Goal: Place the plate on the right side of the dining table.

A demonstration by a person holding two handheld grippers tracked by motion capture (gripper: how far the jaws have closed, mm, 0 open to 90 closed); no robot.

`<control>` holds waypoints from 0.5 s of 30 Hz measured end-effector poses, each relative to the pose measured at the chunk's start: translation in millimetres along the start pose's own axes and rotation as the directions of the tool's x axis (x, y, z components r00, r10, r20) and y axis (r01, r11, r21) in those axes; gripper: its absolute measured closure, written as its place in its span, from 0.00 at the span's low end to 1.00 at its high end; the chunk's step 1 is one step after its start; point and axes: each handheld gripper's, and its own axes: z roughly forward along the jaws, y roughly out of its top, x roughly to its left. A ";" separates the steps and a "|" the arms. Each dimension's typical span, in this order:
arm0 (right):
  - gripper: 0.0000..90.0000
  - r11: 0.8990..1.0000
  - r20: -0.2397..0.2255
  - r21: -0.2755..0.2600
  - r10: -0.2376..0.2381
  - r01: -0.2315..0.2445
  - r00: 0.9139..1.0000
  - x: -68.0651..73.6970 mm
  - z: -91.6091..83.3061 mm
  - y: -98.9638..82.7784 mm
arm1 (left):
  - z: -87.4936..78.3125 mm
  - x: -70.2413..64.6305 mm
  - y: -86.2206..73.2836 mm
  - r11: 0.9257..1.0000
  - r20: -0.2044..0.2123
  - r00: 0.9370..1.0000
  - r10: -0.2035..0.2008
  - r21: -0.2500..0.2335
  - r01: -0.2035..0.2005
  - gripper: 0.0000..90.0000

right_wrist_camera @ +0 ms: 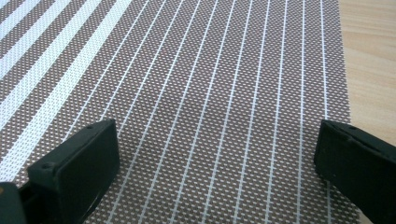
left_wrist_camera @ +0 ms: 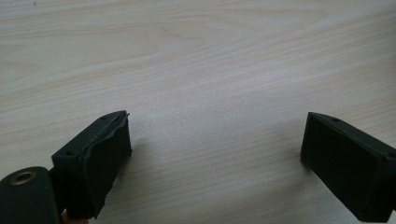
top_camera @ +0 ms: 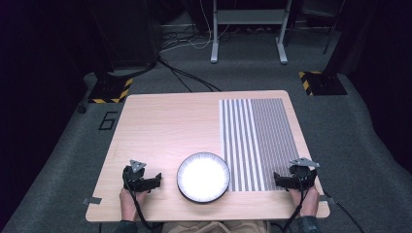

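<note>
Both hand-held grippers rest low over the near edge of the table, one at each side of the person. The left hand-held gripper [top_camera: 156, 180] is at about 8 o'clock on the light wooden rectangular table [top_camera: 165, 121], and a hand [top_camera: 130, 200] holds it from behind. In the left gripper view its two black jaws stand wide apart, with only bare wood grain between them, and they hold nothing. A grey three-cornered plate [top_camera: 137, 164] sits on top of it, and a black cable trails from it toward the person.

The right hand-held gripper [top_camera: 276, 178] is at about 4 o'clock on the table, held by the other hand [top_camera: 308, 200]. Its jaws are also wide apart and empty. In the right gripper view they hover above the brown woven placemat with white stripes [right_wrist_camera: 201, 93]; the stripes are broad at the left of that view and thin at the right, and the mat's edge meets the wood at the far right.

In the high view the striped placemat [top_camera: 257, 141] covers the right part of the table, from the far edge almost to the near edge. A round white plate with a dark ribbed rim [top_camera: 203, 176] lies at about 6 o'clock, between the two grippers and just beside the left edge of the placemat. The plate is apart from both grippers. Its middle is very bright, so I cannot tell whether anything lies on it.

Beyond the table, at 12 o'clock, the grey carpet floor [top_camera: 369, 145] carries cables, the white legs of a stand [top_camera: 214, 48] and two bases with yellow and black hazard stripes [top_camera: 111, 90].
</note>
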 end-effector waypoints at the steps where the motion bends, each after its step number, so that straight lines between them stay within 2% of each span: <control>1: 0.00 1.000 -0.003 0.000 -0.001 0.001 1.000 -0.1 -0.1 -0.1 | 0.0 0.0 0.0 1.000 -0.001 1.000 0.000 -0.001 0.000 0.09; 7: 0.00 1.000 -0.009 -0.019 -0.004 0.003 1.000 1.0 -1.4 2.5 | -0.1 -0.1 0.0 1.000 0.000 1.000 0.000 0.000 0.000 0.09; 9: 0.00 1.000 -0.037 -0.022 -0.003 0.002 0.999 0.0 -2.8 3.0 | 0.0 -0.2 0.0 1.000 0.000 1.000 -0.002 0.000 0.002 0.09; 11: 0.00 0.999 -0.040 -0.033 0.003 -0.004 0.999 0.3 -5.5 3.7 | 0.0 -0.3 0.1 1.000 0.001 1.000 0.000 0.002 0.000 0.08; 15: 0.00 0.998 -0.077 -0.055 0.005 -0.010 0.997 6.2 -13.3 7.7 | 0.0 -0.3 -0.3 1.000 0.008 1.000 -0.012 -0.007 0.013 0.06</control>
